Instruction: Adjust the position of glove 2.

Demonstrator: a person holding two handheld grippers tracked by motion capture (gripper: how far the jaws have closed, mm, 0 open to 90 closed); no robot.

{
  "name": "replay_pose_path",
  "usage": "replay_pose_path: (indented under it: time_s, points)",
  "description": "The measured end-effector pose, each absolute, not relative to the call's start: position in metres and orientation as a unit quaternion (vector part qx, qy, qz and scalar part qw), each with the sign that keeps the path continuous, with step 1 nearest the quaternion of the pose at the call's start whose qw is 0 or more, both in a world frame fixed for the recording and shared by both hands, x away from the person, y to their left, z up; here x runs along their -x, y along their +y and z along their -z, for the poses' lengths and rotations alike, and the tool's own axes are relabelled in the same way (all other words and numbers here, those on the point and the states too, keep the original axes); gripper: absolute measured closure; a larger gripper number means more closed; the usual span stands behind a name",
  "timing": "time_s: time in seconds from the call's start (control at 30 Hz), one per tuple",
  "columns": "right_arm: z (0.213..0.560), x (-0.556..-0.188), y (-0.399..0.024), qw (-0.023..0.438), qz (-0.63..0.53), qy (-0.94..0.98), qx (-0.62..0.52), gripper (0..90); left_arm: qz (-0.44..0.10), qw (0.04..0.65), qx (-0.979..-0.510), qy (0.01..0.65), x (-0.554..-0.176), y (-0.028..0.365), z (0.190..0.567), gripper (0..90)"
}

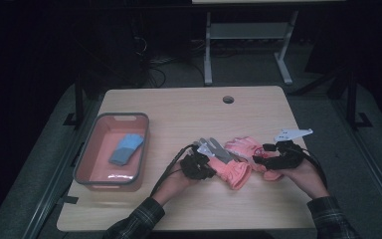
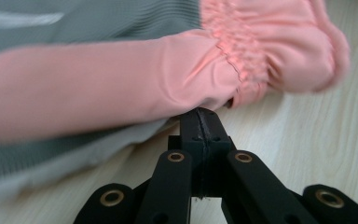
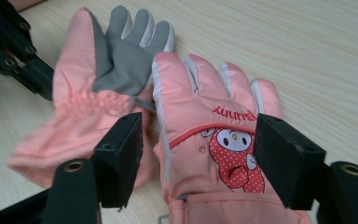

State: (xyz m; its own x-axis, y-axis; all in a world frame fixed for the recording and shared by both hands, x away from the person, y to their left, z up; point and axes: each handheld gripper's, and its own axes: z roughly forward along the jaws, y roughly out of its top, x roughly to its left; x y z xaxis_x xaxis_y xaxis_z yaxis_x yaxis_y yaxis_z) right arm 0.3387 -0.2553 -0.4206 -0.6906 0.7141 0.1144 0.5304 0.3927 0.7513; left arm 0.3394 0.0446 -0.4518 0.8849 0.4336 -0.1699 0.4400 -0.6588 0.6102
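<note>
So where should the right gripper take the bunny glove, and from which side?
At the cuff, coming in from the wrist end. The bunny glove lies flat, back up, fingers pointing away, and the open right gripper already straddles its wrist, away from the other glove overlapping its fingers.

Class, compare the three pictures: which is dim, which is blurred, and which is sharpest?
High view: dim, dark surroundings, table lit. Left gripper view: the pink glove is smeared at left, too close for focus. Right gripper view: bright and sharpest, cartoon glove crisp.
</note>
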Motion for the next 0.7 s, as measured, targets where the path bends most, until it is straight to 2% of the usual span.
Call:
replay_pose_path:
  time_s: [0.2,0.33,0.47,0.53,0.57,0.7]
  points:
    - [0.415,-0.34,-0.265,0.107,-0.412,0.827,-0.368,37.7,0.004,0.334,-0.915,0.228,-0.338,0.039,0.453,89.6]
    - [0.415,-0.341,-0.272,0.101,-0.407,0.832,-0.364,42.5,-0.002,0.34,-0.912,0.229,-0.338,0.05,0.45,88.1]
    - [0.42,-0.345,-0.279,0.084,-0.399,0.838,-0.363,44.3,-0.014,0.339,-0.912,0.229,-0.333,0.068,0.448,82.6]
    - [0.423,-0.347,-0.283,0.072,-0.401,0.838,-0.363,43.1,-0.021,0.341,-0.911,0.229,-0.33,0.078,0.448,74.9]
    - [0.424,-0.347,-0.283,0.063,-0.397,0.838,-0.369,41.2,-0.024,0.343,-0.91,0.231,-0.328,0.083,0.448,74.9]
    - [0.429,-0.345,-0.28,0.065,-0.388,0.844,-0.365,40.3,-0.029,0.35,-0.904,0.243,-0.321,0.104,0.449,65.5]
